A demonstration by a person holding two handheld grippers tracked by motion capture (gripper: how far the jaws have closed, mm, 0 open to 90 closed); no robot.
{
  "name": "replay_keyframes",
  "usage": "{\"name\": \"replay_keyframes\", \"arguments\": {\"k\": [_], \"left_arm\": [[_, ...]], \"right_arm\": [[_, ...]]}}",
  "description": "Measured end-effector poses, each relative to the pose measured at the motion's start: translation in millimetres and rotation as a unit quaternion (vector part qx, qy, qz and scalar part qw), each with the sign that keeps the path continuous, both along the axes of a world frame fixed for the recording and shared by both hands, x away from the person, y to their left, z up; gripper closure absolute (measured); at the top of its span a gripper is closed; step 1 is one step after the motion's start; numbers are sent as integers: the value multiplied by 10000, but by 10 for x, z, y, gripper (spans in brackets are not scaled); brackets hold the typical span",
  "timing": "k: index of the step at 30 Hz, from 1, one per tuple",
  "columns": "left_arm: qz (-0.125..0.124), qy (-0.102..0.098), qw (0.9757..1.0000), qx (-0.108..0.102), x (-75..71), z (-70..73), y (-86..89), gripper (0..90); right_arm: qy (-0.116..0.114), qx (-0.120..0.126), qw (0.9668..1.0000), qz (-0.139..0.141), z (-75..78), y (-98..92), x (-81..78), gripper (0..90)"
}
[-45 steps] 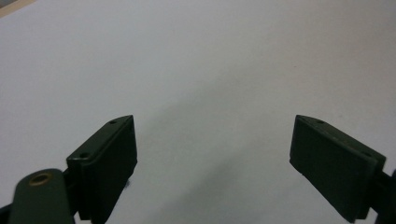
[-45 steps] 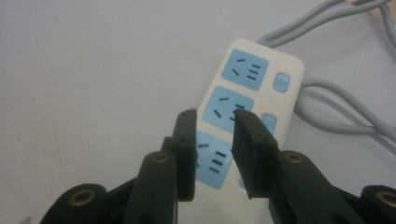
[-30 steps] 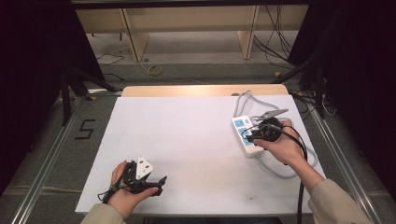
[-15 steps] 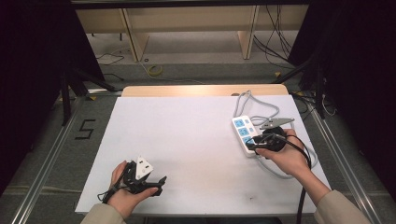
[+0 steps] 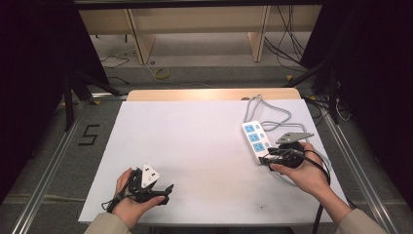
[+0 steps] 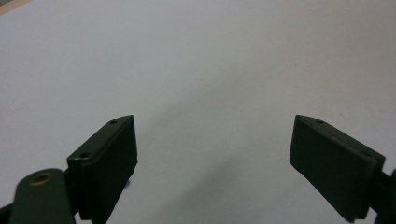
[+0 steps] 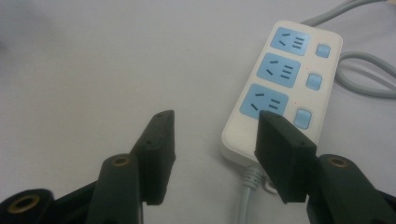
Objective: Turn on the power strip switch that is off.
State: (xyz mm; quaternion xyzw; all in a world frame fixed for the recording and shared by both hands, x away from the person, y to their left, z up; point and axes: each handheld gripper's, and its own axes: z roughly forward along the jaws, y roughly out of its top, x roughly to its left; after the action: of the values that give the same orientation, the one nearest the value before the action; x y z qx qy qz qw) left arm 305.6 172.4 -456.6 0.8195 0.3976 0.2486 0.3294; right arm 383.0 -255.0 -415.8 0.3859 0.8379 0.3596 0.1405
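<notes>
White moulded plastic forms the power strip, a rounded oblong lying flat on the matte white tabletop near its right edge. Three blue socket faces sit in a row along it, each with a small blue square switch beside it. A smooth grey cable loops from its far end. The right gripper sits just at the strip's near end, where the cord enters; its flat black jaws have just been opening and stand spread with nothing between them. The left gripper rests low at the near left of the tabletop, jaws spread wide over bare surface.
</notes>
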Motion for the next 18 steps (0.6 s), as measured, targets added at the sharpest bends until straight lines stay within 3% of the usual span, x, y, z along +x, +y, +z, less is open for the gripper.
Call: {"name": "replay_keyframes", "arguments": {"k": [18], "left_arm": [[-7, 9, 10000, -59, -15, 5, -1, 147]], "right_arm": [[-296, 381, 9986, 194, -64, -107, -288, 394]]}}
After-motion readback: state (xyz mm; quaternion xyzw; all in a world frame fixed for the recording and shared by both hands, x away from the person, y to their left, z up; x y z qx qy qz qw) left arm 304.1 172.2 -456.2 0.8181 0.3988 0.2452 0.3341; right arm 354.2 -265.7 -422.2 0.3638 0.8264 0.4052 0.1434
